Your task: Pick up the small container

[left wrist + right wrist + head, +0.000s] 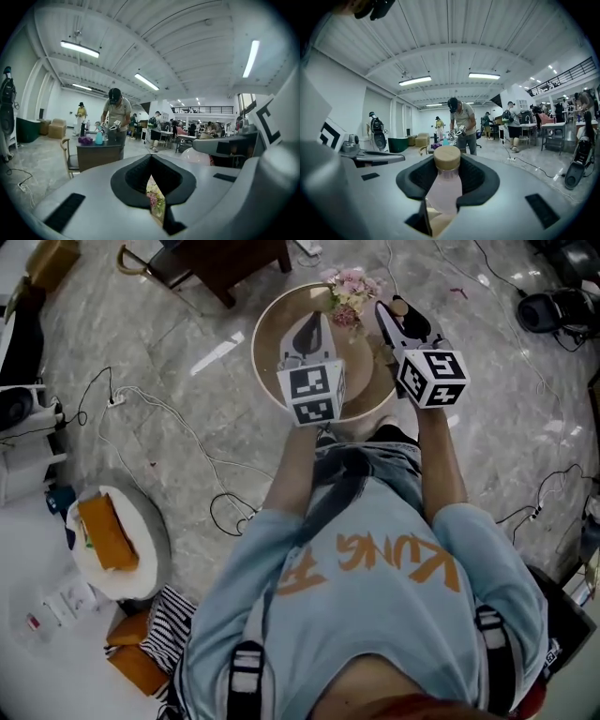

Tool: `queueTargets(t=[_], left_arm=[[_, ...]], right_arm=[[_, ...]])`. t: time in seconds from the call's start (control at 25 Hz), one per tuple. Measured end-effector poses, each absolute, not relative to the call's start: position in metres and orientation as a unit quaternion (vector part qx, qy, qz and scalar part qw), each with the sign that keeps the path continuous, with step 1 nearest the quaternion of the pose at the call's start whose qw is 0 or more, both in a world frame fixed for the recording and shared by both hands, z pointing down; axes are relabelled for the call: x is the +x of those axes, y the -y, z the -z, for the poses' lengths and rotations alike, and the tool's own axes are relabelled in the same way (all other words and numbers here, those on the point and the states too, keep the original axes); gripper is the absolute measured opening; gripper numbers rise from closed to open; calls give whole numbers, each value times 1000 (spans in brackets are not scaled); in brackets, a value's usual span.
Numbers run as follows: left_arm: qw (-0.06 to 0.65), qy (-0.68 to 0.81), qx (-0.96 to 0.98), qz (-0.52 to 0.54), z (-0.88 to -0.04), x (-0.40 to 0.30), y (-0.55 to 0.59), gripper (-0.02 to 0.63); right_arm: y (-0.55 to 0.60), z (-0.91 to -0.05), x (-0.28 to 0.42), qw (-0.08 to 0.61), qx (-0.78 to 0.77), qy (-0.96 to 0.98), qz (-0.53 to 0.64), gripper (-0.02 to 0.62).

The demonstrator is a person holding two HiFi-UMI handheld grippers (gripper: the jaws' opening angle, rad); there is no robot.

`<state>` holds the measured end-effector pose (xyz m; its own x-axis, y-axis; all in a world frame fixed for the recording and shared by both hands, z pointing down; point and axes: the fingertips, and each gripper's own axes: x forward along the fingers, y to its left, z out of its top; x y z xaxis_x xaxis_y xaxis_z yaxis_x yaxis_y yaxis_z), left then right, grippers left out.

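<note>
Fingers (482, 180) of the right gripper (398, 320) clamp the small container (445, 187), its long axis along them, capped end past their tips, over the round counter (263, 343). Left gripper (310, 326), just beside at frame centre, is closed and empty.

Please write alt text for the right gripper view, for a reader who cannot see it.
The right tool grips a small pink bottle with a tan cap. Behind it is a large white hall, where a person in a cap stands.
</note>
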<state>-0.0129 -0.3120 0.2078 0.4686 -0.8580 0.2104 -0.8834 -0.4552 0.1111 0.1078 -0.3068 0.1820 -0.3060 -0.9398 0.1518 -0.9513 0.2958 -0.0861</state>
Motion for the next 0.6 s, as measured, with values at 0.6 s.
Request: queueTargets(t=[0.6], left_arm=[[103, 512, 852, -45, -190, -35, 310, 23]], right_arm=[[308, -171, 73, 52, 566, 820, -61, 147]])
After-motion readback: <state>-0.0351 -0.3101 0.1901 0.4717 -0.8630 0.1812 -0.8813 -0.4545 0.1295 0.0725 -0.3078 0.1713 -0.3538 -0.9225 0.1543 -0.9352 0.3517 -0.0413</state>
